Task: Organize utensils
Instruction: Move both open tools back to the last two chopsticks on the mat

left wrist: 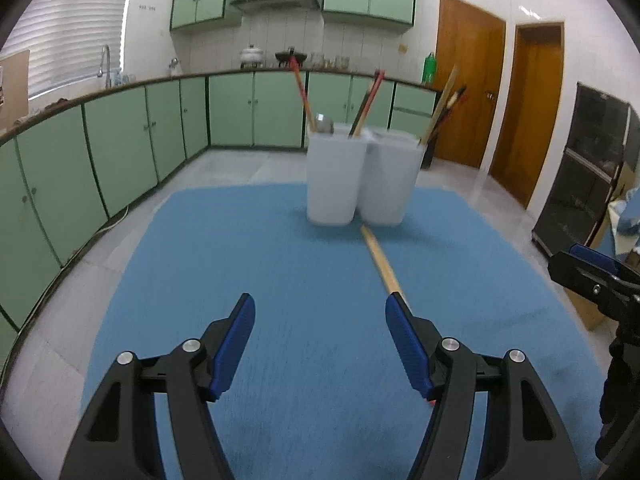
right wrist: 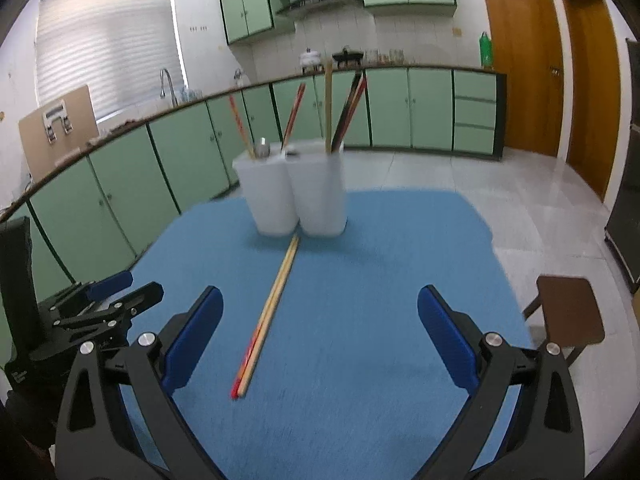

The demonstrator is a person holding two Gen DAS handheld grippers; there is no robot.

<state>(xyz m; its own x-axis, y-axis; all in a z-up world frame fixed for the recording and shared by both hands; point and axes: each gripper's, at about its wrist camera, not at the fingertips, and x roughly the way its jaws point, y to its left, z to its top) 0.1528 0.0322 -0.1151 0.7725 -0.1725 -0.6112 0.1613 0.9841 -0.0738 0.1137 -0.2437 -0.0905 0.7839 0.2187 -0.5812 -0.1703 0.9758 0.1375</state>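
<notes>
chopsticks (right wrist: 269, 312) touching white holders (right wrist: 294, 196), blue mat (right wrist: 360, 320)

Blue-clothed table (right wrist: 360, 280) with two white holders (right wrist: 296, 196), loose chopsticks (right wrist: 268, 312).

Two white plastic holders stand upright and touching side by side at my twelve o'clock on the blue mat: the left holder (right wrist: 272, 196) and the right holder (right wrist: 320, 192). The left one carries a red-and-tan chopstick (right wrist: 239, 126) leaning toward eleven, another reddish stick (right wrist: 294, 114) leaning toward one, and a metal spoon (right wrist: 262, 147) with only its bowl showing above the rim. The right one holds a tall pale stick (right wrist: 328, 108), nearly upright, beside dark and red sticks (right wrist: 352, 108) leaning toward one. A loose pair of chopsticks (right wrist: 268, 316) lies flat on the mat, its far end just before the holders, its red-tipped near end toward seven.
</notes>
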